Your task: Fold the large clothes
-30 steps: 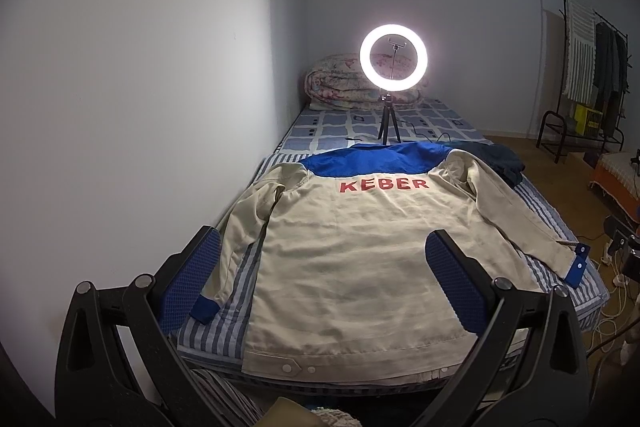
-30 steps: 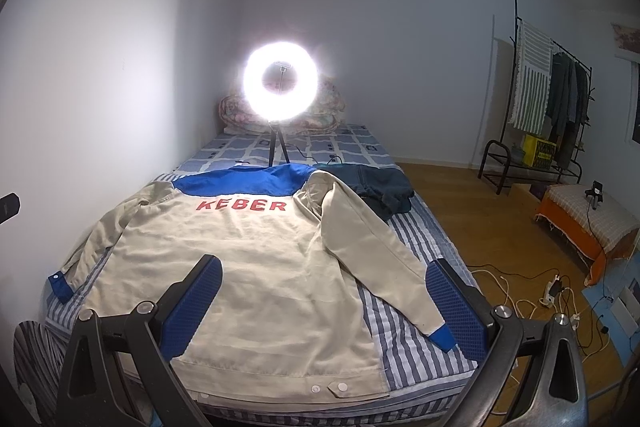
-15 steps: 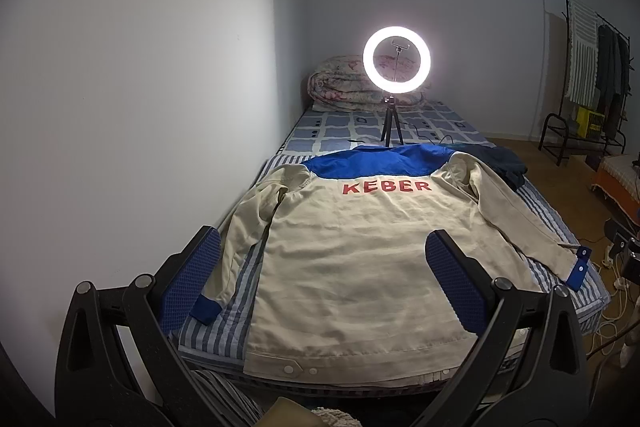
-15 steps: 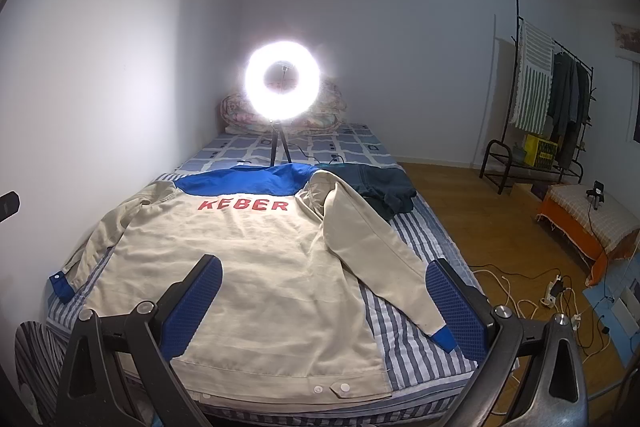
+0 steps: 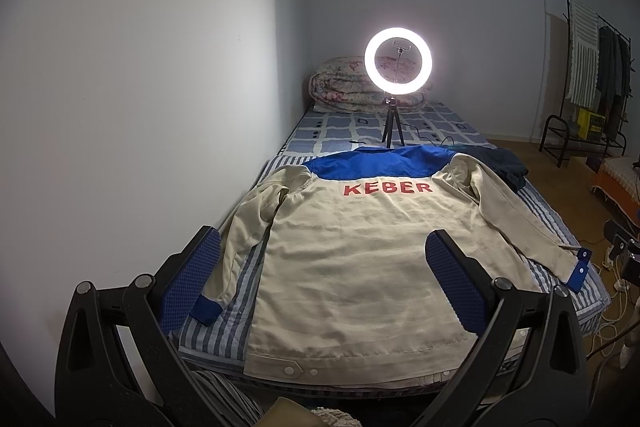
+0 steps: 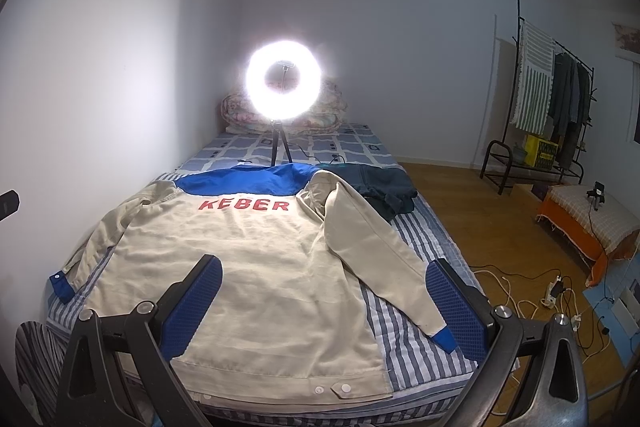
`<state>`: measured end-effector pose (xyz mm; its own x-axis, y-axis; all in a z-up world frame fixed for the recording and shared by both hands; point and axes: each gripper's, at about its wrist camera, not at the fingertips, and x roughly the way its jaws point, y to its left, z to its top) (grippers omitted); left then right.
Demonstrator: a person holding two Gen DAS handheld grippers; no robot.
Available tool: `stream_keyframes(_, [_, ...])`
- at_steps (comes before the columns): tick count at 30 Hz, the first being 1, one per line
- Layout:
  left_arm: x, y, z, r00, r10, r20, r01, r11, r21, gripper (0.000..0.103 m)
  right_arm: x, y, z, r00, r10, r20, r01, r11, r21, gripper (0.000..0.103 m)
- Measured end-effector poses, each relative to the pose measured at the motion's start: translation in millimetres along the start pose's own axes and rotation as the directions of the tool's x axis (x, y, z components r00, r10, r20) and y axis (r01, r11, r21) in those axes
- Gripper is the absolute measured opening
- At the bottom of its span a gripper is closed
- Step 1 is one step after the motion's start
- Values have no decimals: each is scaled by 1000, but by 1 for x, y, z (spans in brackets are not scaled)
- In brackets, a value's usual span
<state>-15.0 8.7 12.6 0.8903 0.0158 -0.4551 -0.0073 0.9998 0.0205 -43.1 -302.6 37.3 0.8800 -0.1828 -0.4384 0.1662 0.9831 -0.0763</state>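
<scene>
Two open grippers hang over a jacket on a bed.

The left gripper (image 5: 324, 283) and the right gripper (image 6: 324, 307) are both held above the bottom end of the beige jacket (image 5: 360, 259), jaws wide apart and holding nothing. The jacket lies flat, back up, sleeves spread, on the striped bed (image 6: 404, 343). Past the jacket's blue collar stands a bright ring light (image 5: 398, 62). Beside the jacket is a white wall (image 5: 140, 87).

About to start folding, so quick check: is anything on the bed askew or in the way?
Mostly fine. The jacket lies flat, back up. Its right sleeve angles toward the mattress edge, the blue cuff hanging slightly over. A dark garment sits bunched beside the shoulder.
</scene>
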Motion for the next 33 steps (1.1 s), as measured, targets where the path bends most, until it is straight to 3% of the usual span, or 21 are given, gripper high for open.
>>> stream_keyframes(33, [1, 8, -4, 1000, 11, -3, -11, 1000, -8, 103, 4, 18, 4, 999, 28, 18, -28, 1000, -6, 103])
